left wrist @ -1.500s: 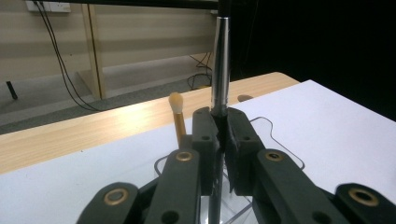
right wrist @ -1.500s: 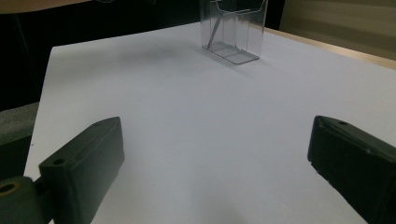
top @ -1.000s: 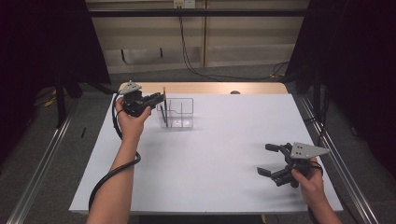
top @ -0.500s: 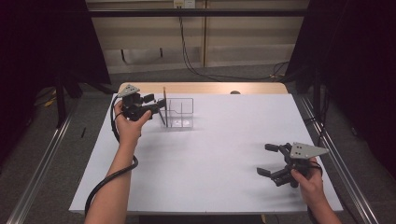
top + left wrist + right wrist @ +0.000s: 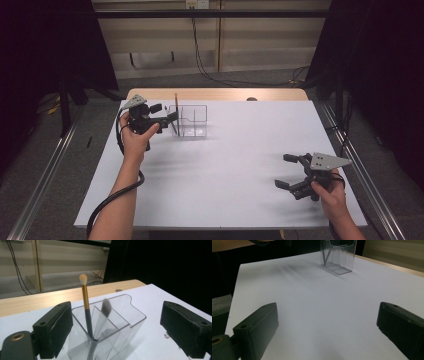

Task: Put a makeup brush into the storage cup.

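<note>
A clear plastic organizer (image 5: 192, 121) stands on the white table (image 5: 225, 170) near its far left part, and two makeup brushes stand in its nearest compartment: a gold-handled brush (image 5: 85, 305) with a pale tip, nearly upright, and a grey-tipped brush (image 5: 102, 319) that leans to the right against the divider. In the left gripper view both brushes rise between the two black jaws, closer to the left one, with clear air on either side of them; neither pad touches a handle or the organizer's wall. The left gripper (image 5: 165, 116) hangs just to the left of the organizer in the high view, pointing level toward it, and its jaws have just been opening, so that they now stand wide apart with the brushes free between them. It holds nothing. The right gripper (image 5: 290, 171) rests low over the near right part of the table, well apart from the organizer, held in the person's right hand (image 5: 331, 195). Its jaws also stand wide, and the right gripper view shows bare white table between them, with the organizer (image 5: 338, 255) far off at the top of that view. It holds and touches nothing that can be seen.
</note>
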### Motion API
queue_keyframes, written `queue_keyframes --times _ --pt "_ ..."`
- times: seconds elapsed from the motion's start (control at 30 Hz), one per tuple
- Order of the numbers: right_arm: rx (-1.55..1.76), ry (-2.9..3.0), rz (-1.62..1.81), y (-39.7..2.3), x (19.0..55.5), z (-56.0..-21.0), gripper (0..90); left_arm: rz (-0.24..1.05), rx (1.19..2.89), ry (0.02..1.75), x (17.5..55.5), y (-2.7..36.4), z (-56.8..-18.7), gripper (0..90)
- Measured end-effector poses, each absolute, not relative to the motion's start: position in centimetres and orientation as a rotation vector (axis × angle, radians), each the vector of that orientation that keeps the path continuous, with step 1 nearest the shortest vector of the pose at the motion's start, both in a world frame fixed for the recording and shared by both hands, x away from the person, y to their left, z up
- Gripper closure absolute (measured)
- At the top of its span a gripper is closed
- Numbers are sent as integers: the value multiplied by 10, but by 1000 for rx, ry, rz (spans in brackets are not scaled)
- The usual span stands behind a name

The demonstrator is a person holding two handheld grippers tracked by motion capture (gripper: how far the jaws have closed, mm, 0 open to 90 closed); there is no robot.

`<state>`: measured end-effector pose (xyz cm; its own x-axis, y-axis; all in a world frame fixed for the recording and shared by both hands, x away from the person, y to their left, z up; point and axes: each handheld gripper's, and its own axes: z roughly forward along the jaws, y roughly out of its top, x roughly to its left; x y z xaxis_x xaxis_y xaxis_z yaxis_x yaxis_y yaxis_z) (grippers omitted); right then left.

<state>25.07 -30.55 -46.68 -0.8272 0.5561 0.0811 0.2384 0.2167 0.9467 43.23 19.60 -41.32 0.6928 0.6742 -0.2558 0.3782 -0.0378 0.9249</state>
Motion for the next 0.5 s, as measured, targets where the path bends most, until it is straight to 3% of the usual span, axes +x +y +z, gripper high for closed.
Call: queue_keyframes --times 0.5 --pt "748 2219 1647 -305 251 -467 38 259 1614 799 419 207 -419 29"
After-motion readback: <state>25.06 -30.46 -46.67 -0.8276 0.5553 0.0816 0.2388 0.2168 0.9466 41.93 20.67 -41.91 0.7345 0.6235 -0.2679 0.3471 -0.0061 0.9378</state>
